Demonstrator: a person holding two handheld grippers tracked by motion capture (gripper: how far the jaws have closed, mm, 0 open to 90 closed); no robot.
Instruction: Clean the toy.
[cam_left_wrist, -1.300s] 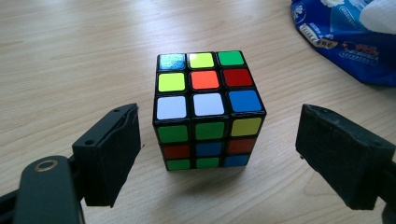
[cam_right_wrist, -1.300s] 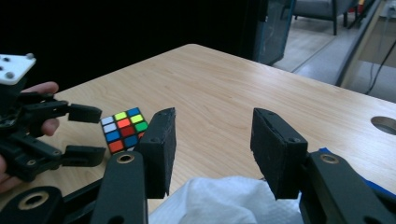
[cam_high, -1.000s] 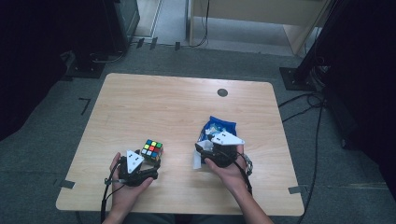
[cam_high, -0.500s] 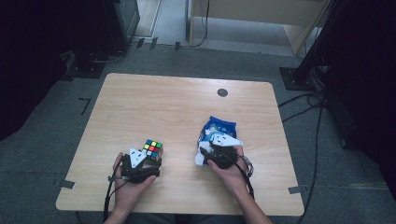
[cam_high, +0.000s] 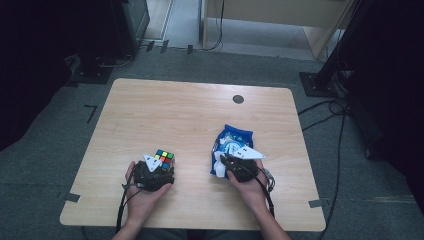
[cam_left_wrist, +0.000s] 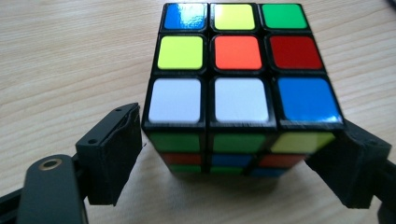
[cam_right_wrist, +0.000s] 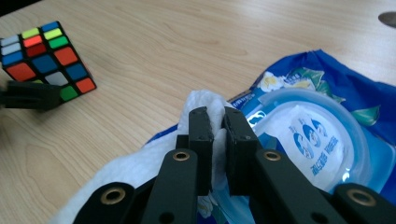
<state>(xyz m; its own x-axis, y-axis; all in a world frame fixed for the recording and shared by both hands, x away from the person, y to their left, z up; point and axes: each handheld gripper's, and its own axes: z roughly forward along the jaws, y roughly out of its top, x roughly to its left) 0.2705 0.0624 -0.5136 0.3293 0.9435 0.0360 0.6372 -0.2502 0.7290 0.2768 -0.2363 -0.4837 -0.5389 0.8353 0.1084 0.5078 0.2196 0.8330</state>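
One Rubik's cube (cam_left_wrist: 243, 88) sits on the wooden surface (cam_high: 165, 115) between my left gripper's (cam_left_wrist: 233, 163) parted jaws, which have just narrowed. My right gripper (cam_right_wrist: 217, 126) has just pinched one white wet wipe (cam_right_wrist: 205, 100) beside one blue wipe pack (cam_right_wrist: 327, 116).

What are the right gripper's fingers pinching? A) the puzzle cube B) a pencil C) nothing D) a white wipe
D: in the right gripper view, the right gripper has its fingers shut on a white wipe sticking out of the blue pack.
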